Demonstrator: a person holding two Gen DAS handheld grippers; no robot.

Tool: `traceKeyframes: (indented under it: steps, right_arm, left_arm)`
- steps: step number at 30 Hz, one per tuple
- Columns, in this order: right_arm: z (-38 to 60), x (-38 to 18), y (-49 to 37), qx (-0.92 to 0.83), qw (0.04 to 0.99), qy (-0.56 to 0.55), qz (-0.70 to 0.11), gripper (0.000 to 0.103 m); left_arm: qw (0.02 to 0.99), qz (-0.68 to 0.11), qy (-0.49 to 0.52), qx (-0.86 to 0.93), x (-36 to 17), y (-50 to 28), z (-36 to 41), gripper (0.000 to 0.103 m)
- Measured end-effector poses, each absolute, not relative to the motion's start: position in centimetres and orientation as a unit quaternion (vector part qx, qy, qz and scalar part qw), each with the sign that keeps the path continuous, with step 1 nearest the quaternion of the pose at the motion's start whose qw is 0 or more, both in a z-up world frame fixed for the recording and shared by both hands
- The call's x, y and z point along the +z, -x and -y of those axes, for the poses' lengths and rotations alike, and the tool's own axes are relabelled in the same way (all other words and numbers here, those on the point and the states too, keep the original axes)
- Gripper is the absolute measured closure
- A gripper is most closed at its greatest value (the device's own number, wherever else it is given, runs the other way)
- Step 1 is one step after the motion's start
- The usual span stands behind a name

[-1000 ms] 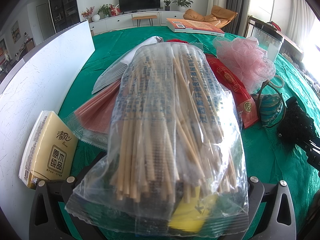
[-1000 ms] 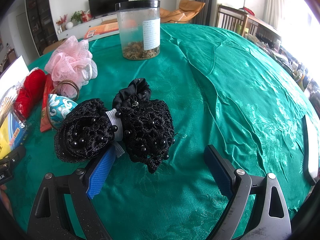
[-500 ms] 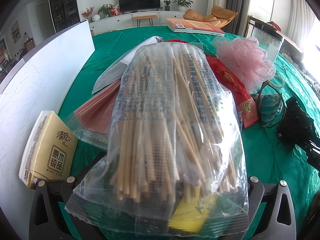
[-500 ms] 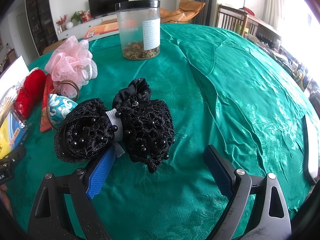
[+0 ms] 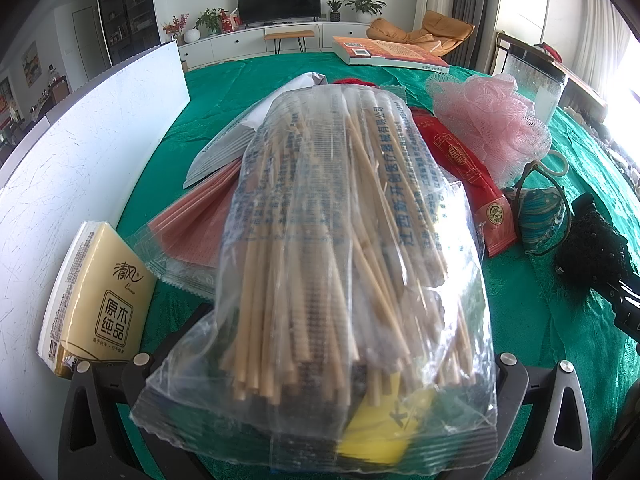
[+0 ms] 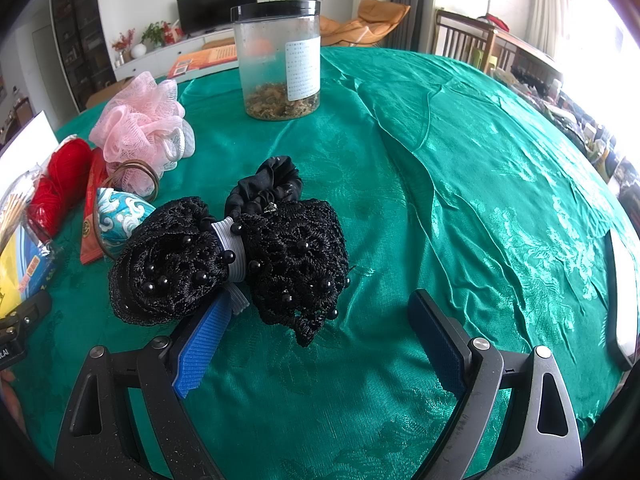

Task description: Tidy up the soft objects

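Nothing has shifted since the earlier frames: both grippers sit where they were above the green tablecloth (image 6: 460,184). From the left wrist, the left gripper (image 5: 316,376) is almost wholly covered by a clear bag of wooden swab sticks (image 5: 336,240); whether its jaws grip the bag cannot be told. A tissue pack (image 5: 96,300) leans against the white board (image 5: 80,152). The right gripper (image 6: 316,344) stands wide apart, its left blue pad touching the near edge of the black beaded lace hair bow (image 6: 228,264), which lies on the cloth between the teal pouch (image 6: 118,216) and the black scrunchie (image 6: 264,188). Beyond are a pink bath pouf (image 6: 140,124), red yarn (image 6: 60,184) and a clear jar (image 6: 280,60).
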State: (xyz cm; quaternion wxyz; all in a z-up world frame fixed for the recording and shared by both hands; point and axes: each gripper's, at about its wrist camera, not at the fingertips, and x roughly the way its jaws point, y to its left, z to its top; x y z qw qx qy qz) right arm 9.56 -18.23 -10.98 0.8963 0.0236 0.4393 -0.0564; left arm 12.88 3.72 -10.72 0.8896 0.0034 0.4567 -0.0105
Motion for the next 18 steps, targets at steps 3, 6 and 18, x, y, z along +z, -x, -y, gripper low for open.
traceKeyframes:
  steps: [3, 6, 18]
  right_arm:
    - [18.2, -11.0, -9.6, -0.056, 0.896, -0.024, -0.439, 0.011]
    - [18.2, -11.0, -9.6, -0.056, 0.896, -0.024, -0.439, 0.011]
    - [18.2, -11.0, -9.5, -0.055, 0.896, -0.024, -0.439, 0.011]
  left_arm:
    - [0.890, -0.457, -0.003, -0.011, -10.7, -12.9, -3.7, 0.000]
    - [0.890, -0.457, -0.003, -0.010, -10.7, -12.9, -3.7, 0.000]
    - [0.862, -0.502, -0.006, -0.071, -9.7, -8.5, -4.3, 0.000]
